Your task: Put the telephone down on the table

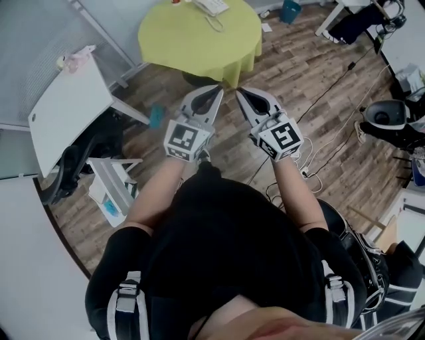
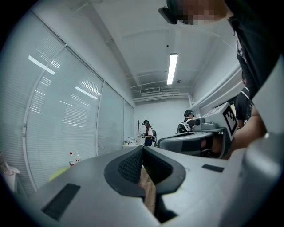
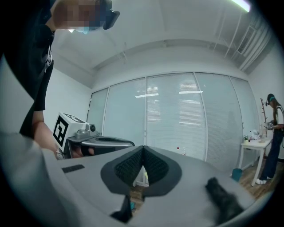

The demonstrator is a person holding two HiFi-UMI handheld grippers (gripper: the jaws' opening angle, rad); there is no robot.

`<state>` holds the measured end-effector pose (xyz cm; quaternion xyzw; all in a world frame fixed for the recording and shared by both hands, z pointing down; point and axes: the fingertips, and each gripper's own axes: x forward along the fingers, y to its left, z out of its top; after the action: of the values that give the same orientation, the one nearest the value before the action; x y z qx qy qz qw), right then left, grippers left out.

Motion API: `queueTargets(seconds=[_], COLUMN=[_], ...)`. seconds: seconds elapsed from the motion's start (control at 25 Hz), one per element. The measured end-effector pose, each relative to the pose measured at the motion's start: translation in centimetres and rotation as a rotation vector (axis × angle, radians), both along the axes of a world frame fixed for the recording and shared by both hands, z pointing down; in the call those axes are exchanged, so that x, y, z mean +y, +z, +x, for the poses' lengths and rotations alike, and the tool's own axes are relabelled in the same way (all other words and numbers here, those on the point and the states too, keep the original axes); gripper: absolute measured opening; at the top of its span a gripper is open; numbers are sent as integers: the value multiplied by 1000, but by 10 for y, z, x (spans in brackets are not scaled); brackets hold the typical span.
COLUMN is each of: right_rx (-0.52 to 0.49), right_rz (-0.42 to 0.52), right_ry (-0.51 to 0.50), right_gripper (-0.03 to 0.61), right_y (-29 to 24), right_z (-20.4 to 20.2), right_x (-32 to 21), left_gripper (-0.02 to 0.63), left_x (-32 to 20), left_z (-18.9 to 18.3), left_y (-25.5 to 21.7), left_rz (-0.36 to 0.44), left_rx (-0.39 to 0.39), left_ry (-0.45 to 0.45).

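A white telephone (image 1: 211, 6) lies on the round table with a yellow-green cloth (image 1: 199, 36), cut off by the top edge of the head view. Both grippers hang in front of the person's body over the wooden floor, short of the table's near edge. My left gripper (image 1: 218, 89) is shut and holds nothing; its pads meet at the tip (image 2: 143, 147). My right gripper (image 1: 239, 91) is shut and empty too, tips together (image 3: 143, 147). The two stand side by side, tips angled toward each other. Each shows in the other's view: the right gripper (image 2: 195, 139), the left gripper (image 3: 95, 142).
A white folding table (image 1: 66, 113) and a black chair (image 1: 70, 169) stand at the left. Cables (image 1: 319, 106) run over the floor at the right. A teal bin (image 1: 289, 10) sits beyond the round table. People stand far off (image 2: 147, 133), one by a white table (image 3: 255, 146).
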<state>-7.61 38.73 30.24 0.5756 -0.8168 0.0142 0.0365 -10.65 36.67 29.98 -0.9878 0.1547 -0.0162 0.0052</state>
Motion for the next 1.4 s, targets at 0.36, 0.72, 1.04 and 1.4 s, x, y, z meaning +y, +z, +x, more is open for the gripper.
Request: queueTargets(seconds=[0.36, 0.72, 1.04, 1.4], right_rx=[11, 12, 12, 19], right_rz=[-2, -25, -15, -16], right_ry=[26, 78, 111, 91], right_gripper=[14, 14, 14, 14], right_y=[0, 5, 15, 19], right_z=[2, 4, 16, 44], right_x=[-64, -117, -139, -175], left_gripper=[12, 12, 12, 12], left_x=[-61, -118, -145, -182], left_z=[0, -2, 6, 35], left_y=[1, 1, 10, 17], left_rz=[-6, -13, -22, -14], left_rx=[13, 9, 10, 5], left_ry=[20, 60, 75, 51])
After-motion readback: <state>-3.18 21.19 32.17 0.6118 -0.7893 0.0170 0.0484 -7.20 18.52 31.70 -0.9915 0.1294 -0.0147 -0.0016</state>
